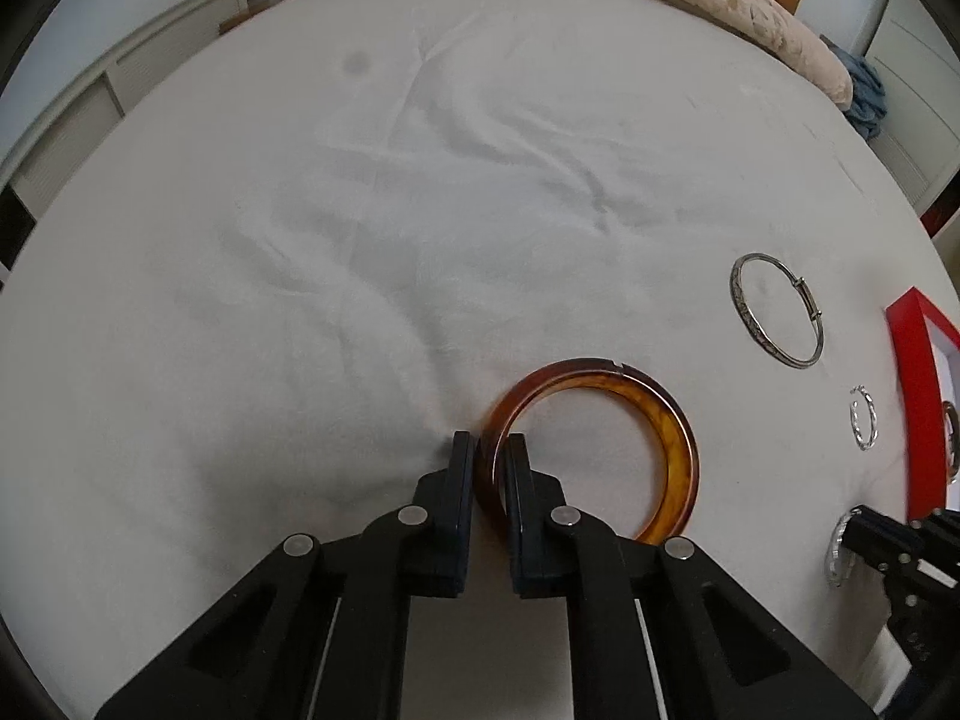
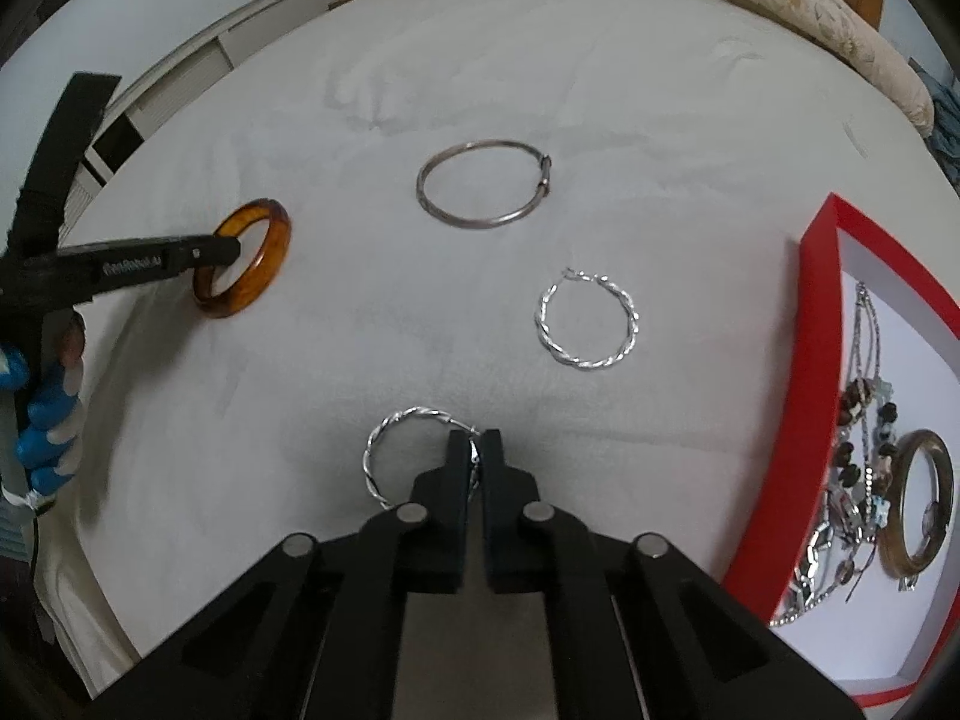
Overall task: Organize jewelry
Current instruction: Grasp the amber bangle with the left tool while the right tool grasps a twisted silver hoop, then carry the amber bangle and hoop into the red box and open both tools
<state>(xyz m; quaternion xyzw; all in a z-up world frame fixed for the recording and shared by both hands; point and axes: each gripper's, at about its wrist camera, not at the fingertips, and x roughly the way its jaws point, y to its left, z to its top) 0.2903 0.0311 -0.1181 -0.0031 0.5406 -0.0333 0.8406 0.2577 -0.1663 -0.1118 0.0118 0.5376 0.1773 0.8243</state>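
The amber bangle [image 1: 591,450] lies on the white bed [image 1: 300,240], left of the red box [image 2: 807,396]. It looks hard, smooth and slippery. The left gripper [image 1: 489,450] pinches its rim. The right gripper [image 2: 475,447] pinches a thin, bendy twisted hoop [image 2: 390,456].

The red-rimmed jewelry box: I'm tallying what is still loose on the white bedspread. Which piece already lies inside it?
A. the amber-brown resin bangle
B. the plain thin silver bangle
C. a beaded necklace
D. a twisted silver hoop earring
C: the beaded necklace lies inside the red-rimmed jewelry box, while the other three pieces are on the bedspread outside it.
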